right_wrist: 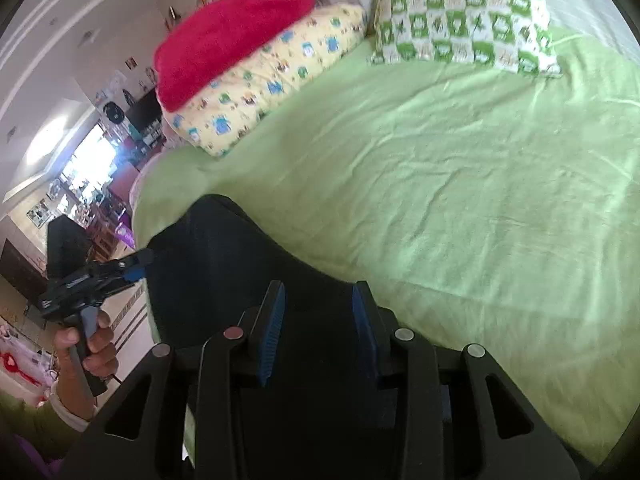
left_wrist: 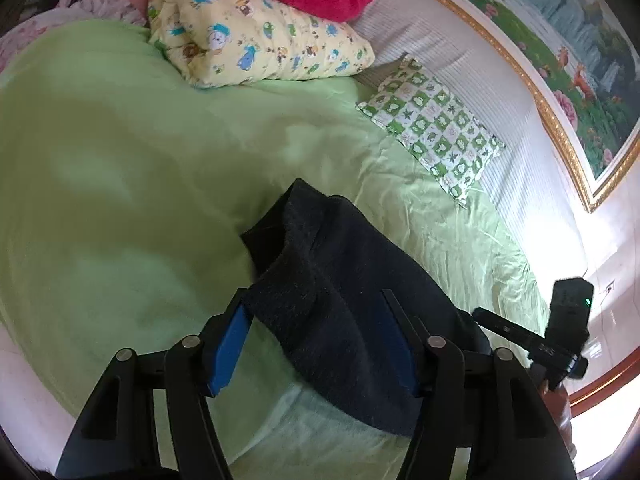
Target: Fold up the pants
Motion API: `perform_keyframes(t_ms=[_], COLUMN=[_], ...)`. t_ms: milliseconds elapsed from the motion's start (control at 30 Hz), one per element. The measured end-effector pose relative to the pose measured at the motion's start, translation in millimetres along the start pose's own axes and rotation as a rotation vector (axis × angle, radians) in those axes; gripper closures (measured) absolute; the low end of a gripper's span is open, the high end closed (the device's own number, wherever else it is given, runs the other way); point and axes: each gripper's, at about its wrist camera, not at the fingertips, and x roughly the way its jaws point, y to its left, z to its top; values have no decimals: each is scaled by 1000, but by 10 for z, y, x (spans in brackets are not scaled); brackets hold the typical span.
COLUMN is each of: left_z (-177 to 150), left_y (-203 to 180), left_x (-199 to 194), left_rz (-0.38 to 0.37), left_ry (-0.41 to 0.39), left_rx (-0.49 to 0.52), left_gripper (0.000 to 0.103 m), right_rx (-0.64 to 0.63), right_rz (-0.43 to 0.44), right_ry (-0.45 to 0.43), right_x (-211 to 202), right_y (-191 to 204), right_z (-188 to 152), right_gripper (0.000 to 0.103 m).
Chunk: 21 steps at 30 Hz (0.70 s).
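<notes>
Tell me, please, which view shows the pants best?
The left wrist view: the pants show a folded end and texture on the sheet. In the right wrist view they are a dark, mostly featureless mass.

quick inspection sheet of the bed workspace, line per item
surface: green bedsheet, wrinkled, largely bare beyond the pants
job's things: dark pants bunched at the near edge of the bed, not yet folded flat
clutter: green checked pillow, yellow cartoon-print pillow with a red fuzzy blanket on top, all at the head of the bed
grippers: left gripper has its jaws wide apart with pants fabric between them; right gripper also has its jaws apart over the pants
cables: nothing seen
surroundings: gold-framed landscape painting on the wall; cluttered room beyond the bed's left side, too blurred to detail
</notes>
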Motion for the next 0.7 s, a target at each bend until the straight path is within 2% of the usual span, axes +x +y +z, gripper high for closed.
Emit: perform_keyframes(t_ms=[33,133,167,233,267,300,467,567,600,700], left_z=[2,1,-5,-11,-5,7,241,413,437,434], left_y=[-16,-48,-60,-77,-93,-110,-313,-301,-272,-117], left_x=[28,89,106,143,161,164,91,193,250,519], left_rz=[6,14,18,22,24,22,-25,-31,-28,1], left_ry=[6,18,17,24,26,23,-31,-45,-40,49], left_rx=[14,48,58,78,89,96,165,162,157,117], left_gripper=[56,67,69,82,84,86,88,88,88,88], right_rx=[1,18,36,51,43,34,6,29,37,48], right_rz=[-11,-53,-55,-33,-18,0,-1,4,-1,-30], right_ry=[13,54,68,87,91,94,24,-23,-29,-5], right_x=[35,143,171,204,209,209,-9,-117,-112,39], right_y=[-12,-95,-142,-200,-195,-179,-108,-194,-224,-331], right_z=[4,28,30,17,13,10,131,264,305,347], right_gripper=[66,66,66,67,79,87,91,93,93,96])
